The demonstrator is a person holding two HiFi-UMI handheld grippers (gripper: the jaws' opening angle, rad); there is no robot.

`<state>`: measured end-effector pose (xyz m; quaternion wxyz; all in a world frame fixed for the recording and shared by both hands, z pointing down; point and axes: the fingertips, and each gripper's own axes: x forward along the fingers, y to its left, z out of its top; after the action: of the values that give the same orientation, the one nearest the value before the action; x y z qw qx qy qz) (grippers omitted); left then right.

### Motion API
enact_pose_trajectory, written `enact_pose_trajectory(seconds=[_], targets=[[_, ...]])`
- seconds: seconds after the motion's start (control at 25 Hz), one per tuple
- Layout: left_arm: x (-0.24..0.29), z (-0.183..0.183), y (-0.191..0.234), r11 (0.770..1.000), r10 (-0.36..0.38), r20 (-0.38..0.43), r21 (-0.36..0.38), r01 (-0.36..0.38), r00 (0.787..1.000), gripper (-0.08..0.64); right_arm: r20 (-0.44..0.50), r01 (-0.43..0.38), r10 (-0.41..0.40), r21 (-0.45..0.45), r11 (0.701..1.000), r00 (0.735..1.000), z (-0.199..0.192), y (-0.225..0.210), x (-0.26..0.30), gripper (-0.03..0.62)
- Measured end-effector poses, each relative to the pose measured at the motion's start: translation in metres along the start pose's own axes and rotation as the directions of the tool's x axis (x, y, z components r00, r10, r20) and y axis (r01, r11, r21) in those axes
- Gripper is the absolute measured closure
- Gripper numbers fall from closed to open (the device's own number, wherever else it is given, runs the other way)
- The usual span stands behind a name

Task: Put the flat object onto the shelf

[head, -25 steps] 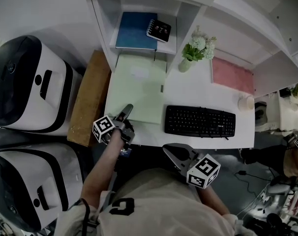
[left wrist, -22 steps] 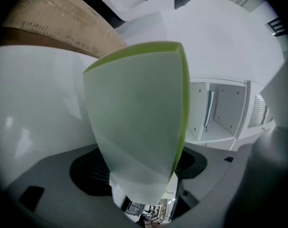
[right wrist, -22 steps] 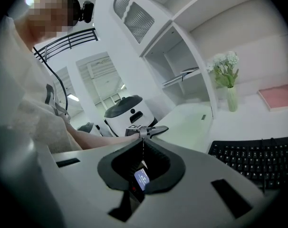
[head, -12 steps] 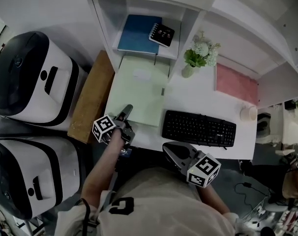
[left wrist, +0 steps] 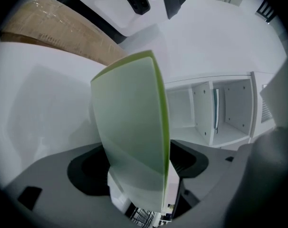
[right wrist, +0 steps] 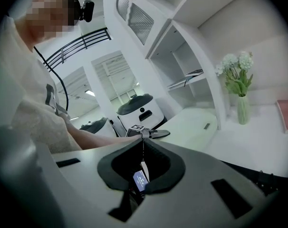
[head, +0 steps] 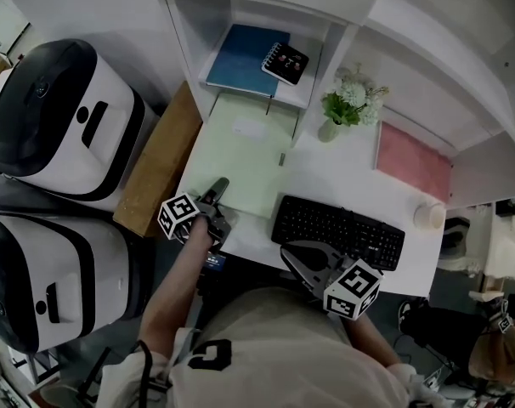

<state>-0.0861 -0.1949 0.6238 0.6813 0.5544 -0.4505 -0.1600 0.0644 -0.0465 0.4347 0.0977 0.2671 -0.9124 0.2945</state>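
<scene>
Left of the black keyboard, in the head view, the pale green flat object lies on the white desk. Its far edge is at the foot of the shelf that rises beyond the keyboard's left end. A blue book and a small spiral notebook lie on that shelf. The left gripper is at the flat object's near left corner, well left of the keyboard. The right gripper hangs just on the person's side of the keyboard, off the desk edge. Beyond the keyboard stands a vase of flowers, and beyond its right end lies a pink pad, with a pale cup just past that end. Far to the keyboard's left, past a brown board at the desk's side, stand two white-and-black machines. In the left gripper view, which leaves the keyboard out of sight, the flat object runs away from the jaws toward the shelf. The jaws stand wide and have just been opening, with the object's near edge between them, loosed rather than pinched. In the right gripper view the jaws are pressed together on nothing. The left gripper shows beyond them at the flat object's corner, and the vase stands off to the right.
</scene>
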Motion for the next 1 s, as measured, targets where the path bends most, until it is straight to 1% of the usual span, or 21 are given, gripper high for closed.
enact_pose_trajectory(seconds=[0.16,0.24,0.32,0.44,0.56,0.64,0.76,0.88,1.0], targets=[[0.004,0.002,-0.002,1.0,0.006,-0.001,-0.002,-0.006,1.0,0.186,-0.01,-0.013,0.013,-0.006,1.0,1.0,0.001,-0.003,-0.001,0.568],[0.006,0.004,-0.003,1.0,0.021,0.001,0.001,-0.021,1.0,0.183,-0.017,-0.019,0.019,-0.009,1.0,1.0,0.002,-0.003,0.001,0.568],[0.006,0.006,-0.002,0.999,0.049,0.009,0.01,-0.049,0.999,0.175,-0.022,-0.022,0.021,-0.008,1.0,1.0,0.002,-0.004,0.003,0.568],[0.003,0.01,-0.001,0.994,0.104,0.027,0.042,-0.105,0.994,0.158,-0.022,-0.025,0.025,-0.009,1.0,0.999,0.003,-0.003,0.005,0.568],[-0.001,0.01,0.002,0.984,0.156,0.025,0.078,-0.157,0.987,0.142,-0.02,-0.027,0.026,-0.009,1.0,0.999,0.003,-0.002,0.006,0.568],[-0.002,0.01,0.003,0.979,0.177,0.018,0.095,-0.178,0.984,0.136,-0.018,-0.026,0.026,-0.006,1.0,1.0,0.003,-0.002,0.006,0.568],[-0.004,0.008,0.004,0.973,0.198,0.002,0.124,-0.197,0.98,0.132,-0.014,-0.025,0.025,-0.004,1.0,1.0,0.001,-0.001,0.007,0.568],[-0.006,0.004,0.004,0.963,0.21,-0.038,0.179,-0.2,0.977,0.132,-0.008,-0.021,0.021,-0.003,1.0,1.0,0.001,-0.001,0.006,0.568],[-0.008,-0.004,0.004,0.971,0.187,-0.088,0.17,-0.171,0.978,0.133,-0.003,-0.013,0.013,-0.001,1.0,1.0,0.0,-0.002,0.005,0.568]])
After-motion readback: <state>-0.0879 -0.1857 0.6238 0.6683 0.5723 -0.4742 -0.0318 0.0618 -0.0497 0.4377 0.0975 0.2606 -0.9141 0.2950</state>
